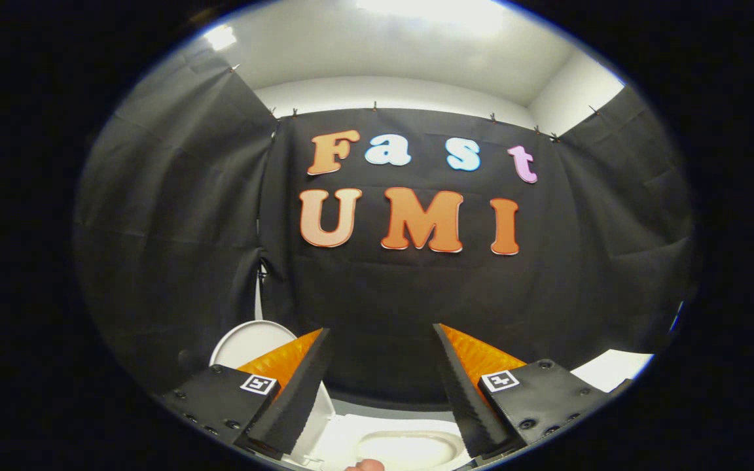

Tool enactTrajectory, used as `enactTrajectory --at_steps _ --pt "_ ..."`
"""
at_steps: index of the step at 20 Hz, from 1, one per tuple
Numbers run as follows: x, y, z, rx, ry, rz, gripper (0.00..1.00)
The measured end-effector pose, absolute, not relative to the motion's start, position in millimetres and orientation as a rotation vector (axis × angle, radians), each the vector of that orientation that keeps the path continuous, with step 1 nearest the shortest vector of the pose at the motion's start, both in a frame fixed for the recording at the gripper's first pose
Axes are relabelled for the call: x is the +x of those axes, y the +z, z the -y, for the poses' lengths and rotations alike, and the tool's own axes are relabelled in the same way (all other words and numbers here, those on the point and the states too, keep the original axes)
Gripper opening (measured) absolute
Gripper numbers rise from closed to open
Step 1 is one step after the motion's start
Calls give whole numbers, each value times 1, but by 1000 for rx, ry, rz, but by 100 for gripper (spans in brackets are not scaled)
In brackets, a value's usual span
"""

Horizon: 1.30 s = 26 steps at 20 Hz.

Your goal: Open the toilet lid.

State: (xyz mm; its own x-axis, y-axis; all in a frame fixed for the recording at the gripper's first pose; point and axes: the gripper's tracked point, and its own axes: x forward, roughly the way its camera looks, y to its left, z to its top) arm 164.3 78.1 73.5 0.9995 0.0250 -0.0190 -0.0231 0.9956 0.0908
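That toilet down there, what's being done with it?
A person is working the toilet lid with a hand-held gripper. The lid already stands raised beside the left finger, with the open bowl below. The fingers are spread apart, holding nothing, and point at the black cloth wall.

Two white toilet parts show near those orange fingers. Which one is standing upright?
The rounded lid, rising behind the left finger against the black cloth. The other white part, the bowl, lies flat and open below, between the fingers. The gripper is open, holding nothing.
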Motion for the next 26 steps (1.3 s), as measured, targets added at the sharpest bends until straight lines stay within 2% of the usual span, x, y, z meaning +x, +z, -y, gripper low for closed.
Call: enactTrajectory --at_steps 6,16,26 --pt "139 27 -5 47 -65 -72 98" --pt "60 -61 45 77 -86 -116 98" --pt "27 -78 31 15 -31 -138 98"
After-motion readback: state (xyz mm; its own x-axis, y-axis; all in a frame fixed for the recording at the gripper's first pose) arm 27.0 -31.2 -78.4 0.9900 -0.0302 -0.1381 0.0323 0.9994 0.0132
